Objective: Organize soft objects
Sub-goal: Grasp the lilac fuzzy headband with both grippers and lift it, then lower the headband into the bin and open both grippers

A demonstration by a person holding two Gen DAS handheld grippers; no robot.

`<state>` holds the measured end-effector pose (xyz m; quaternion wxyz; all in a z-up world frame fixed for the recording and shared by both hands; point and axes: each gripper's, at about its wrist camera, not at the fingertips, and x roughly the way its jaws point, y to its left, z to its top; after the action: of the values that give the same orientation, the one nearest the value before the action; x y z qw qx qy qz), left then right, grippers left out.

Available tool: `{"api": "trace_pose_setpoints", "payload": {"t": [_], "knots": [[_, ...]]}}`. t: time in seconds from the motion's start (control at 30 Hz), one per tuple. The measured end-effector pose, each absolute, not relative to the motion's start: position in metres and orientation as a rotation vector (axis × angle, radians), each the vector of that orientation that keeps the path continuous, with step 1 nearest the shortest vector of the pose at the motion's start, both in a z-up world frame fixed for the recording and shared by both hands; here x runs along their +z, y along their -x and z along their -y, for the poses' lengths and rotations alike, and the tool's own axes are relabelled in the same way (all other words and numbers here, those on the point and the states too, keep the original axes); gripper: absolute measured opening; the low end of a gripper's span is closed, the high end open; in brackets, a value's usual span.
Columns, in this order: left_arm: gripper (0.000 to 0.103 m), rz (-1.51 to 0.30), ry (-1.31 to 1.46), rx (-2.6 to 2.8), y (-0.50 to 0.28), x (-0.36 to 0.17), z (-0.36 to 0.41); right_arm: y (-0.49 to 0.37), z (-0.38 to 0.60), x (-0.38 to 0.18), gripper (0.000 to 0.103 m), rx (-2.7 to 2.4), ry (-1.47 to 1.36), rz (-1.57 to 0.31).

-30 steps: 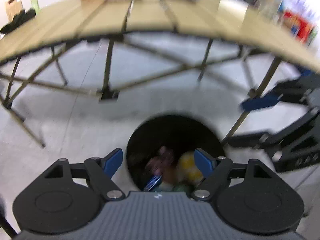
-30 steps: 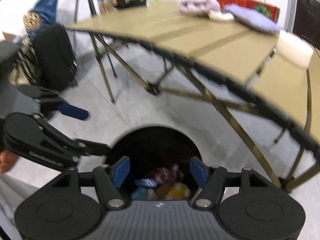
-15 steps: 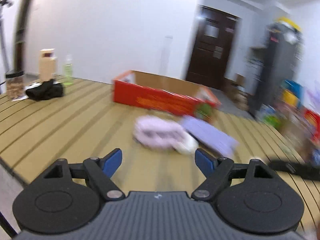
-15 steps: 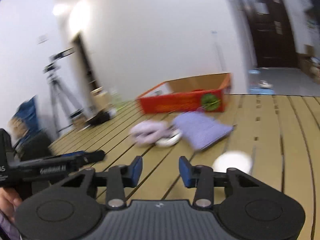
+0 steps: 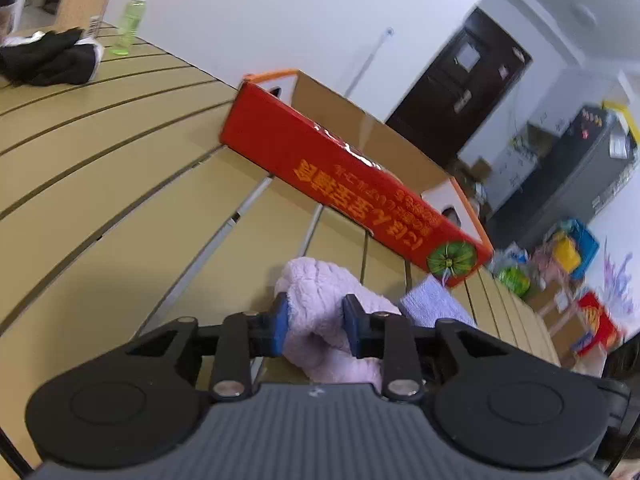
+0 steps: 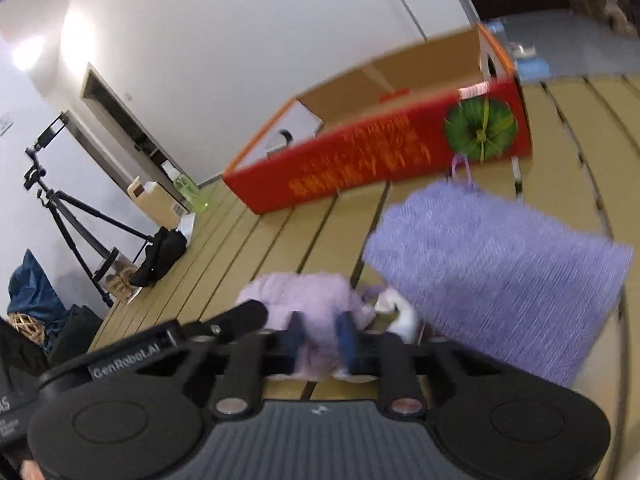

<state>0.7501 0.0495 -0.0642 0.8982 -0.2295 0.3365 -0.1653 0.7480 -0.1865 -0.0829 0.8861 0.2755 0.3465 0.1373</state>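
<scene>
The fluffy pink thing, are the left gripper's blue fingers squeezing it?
Touching. The left wrist view shows both blue fingers pressed into the fluffy pink thing as the left gripper closes.

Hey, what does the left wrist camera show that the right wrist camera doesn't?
Only the left wrist view shows the dark door and the colourful clutter beyond the table's end. Only the right wrist view shows the tripod and the whole purple knitted cloth. Both share the red box, the green bottle, the black bundle and the pink fluffy item, with the left hand-held gripper and right hand-held gripper closing, it between their jaws.
</scene>
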Motion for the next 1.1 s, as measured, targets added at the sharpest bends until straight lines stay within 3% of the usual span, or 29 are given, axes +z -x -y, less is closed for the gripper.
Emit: {"api": "trace_pose_setpoints", "payload": {"t": [0.2, 0.43, 0.77, 1.03, 1.1], "knots": [[0.023, -0.602, 0.508, -0.372, -0.703, -0.03, -0.062, -0.708, 0.182, -0.043, 0.012, 0.381, -0.49, -0.607], [0.023, -0.53, 0.456, -0.378, -0.579, 0.012, -0.061, -0.595, 0.192, 0.001, 0.012, 0.484, -0.412, -0.537], [0.023, -0.714, 0.441, -0.38, -0.408, -0.071, -0.043, -0.409, 0.195, -0.086, 0.012, 0.472, -0.319, -0.736], [0.023, -0.846, 0.403, -0.333, -0.42, -0.104, -0.035, -0.404, 0.191, -0.116, 0.012, 0.441, -0.308, -0.826], [0.03, -0.893, 0.395, -0.299, -0.43, -0.113, -0.035, -0.415, 0.19, -0.124, 0.013, 0.433, -0.321, -0.849]]}}
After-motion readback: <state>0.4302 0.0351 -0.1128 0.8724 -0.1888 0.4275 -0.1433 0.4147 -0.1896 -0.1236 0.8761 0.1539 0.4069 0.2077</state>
